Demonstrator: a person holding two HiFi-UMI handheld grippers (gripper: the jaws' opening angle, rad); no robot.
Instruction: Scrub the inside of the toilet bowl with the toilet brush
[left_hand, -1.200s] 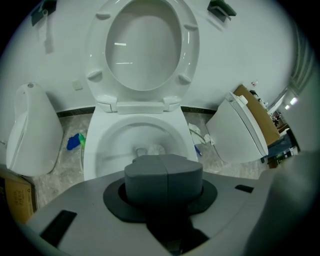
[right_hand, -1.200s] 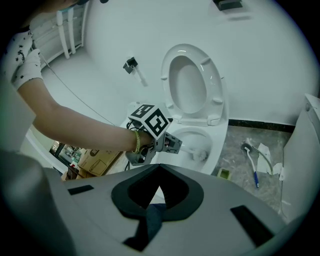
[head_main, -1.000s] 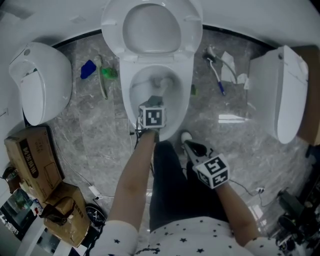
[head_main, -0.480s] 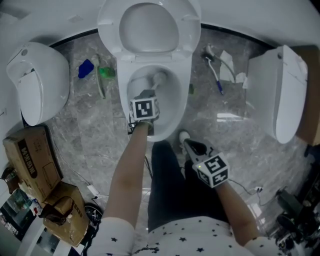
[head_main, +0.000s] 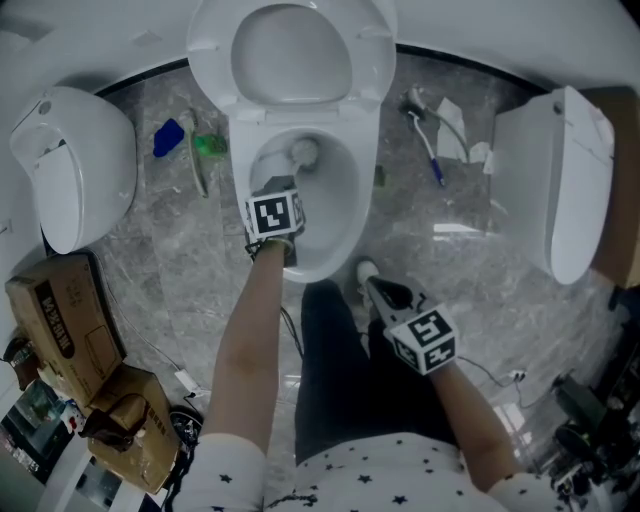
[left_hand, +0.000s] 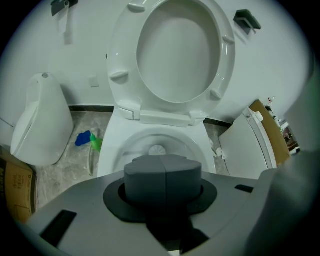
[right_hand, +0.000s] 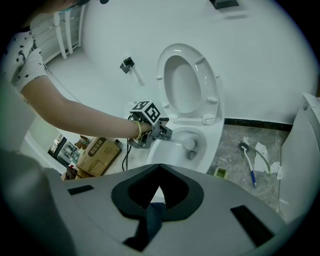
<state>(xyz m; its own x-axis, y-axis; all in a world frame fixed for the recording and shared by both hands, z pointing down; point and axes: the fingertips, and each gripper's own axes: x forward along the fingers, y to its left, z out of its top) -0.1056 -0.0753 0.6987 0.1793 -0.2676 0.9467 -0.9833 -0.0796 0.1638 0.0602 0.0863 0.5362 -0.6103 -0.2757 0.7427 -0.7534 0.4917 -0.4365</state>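
Note:
The white toilet stands with seat and lid up, and its bowl is also seen in the left gripper view. My left gripper reaches over the bowl's near left rim, shut on the dark grey handle of the toilet brush. The brush head sits low in the far part of the bowl, also visible past the jaws and from the side. My right gripper hangs by my leg in front of the toilet, jaws shut on nothing.
White ceramic fixtures stand on the floor at left and right. Blue and green items lie left of the toilet. A blue-handled brush and hoses lie to its right. Cardboard boxes and cables sit at lower left.
My left gripper has moved left and farther over the bowl, and the brush head has swept from the bowl's middle toward its far left side. The right gripper has stayed put.

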